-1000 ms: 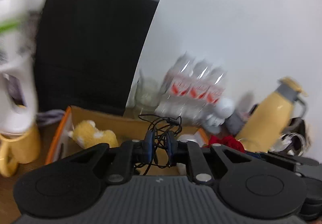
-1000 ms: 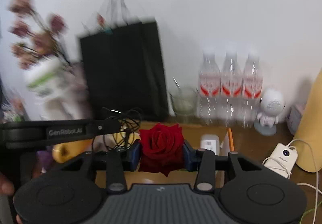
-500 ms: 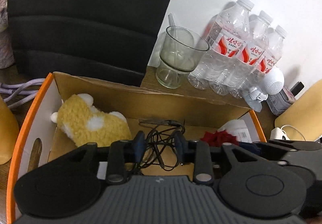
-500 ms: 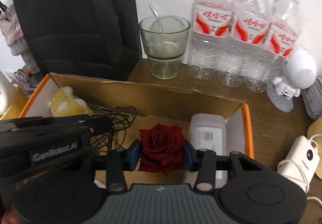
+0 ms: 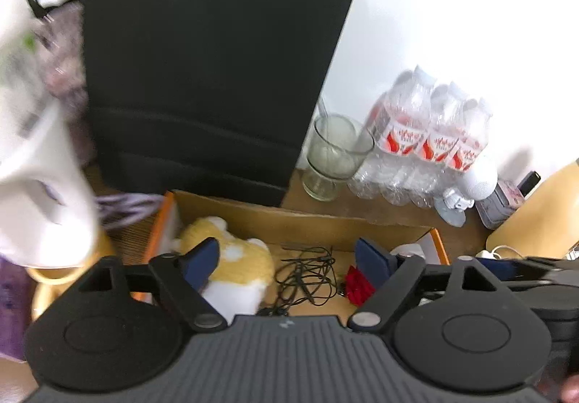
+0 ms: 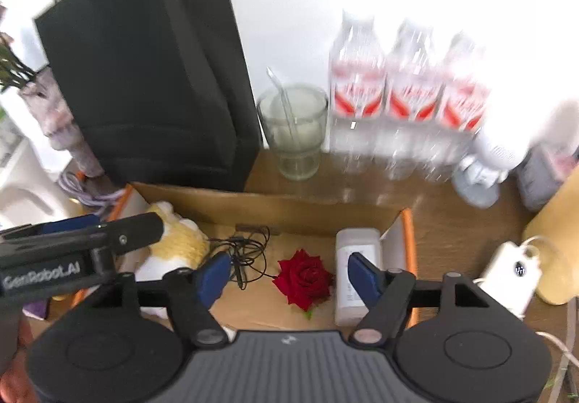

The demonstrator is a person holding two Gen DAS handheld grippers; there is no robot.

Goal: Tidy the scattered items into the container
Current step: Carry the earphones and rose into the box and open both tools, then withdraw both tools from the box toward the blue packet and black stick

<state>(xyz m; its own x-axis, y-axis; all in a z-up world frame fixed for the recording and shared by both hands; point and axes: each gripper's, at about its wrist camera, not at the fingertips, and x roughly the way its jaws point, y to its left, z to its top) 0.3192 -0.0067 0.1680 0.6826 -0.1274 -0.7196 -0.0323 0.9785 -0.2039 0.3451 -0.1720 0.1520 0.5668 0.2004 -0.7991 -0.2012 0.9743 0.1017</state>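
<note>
Your left gripper (image 5: pixel 287 260) is tilting downward with its jaws opening wide, nothing pinched between the pads. Your right gripper (image 6: pixel 289 274) is angling down too, jaws opening, pads pressing on nothing.

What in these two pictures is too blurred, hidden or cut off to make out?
- Water bottles, right wrist view: motion blur makes the label print unreadable.
- White bottle in the box, left wrist view: mostly hidden behind a gripper finger.
- Yellow jug, left wrist view: cut off by the picture's edge.
- Plush toy, right wrist view: partly covered by the left gripper.
</note>
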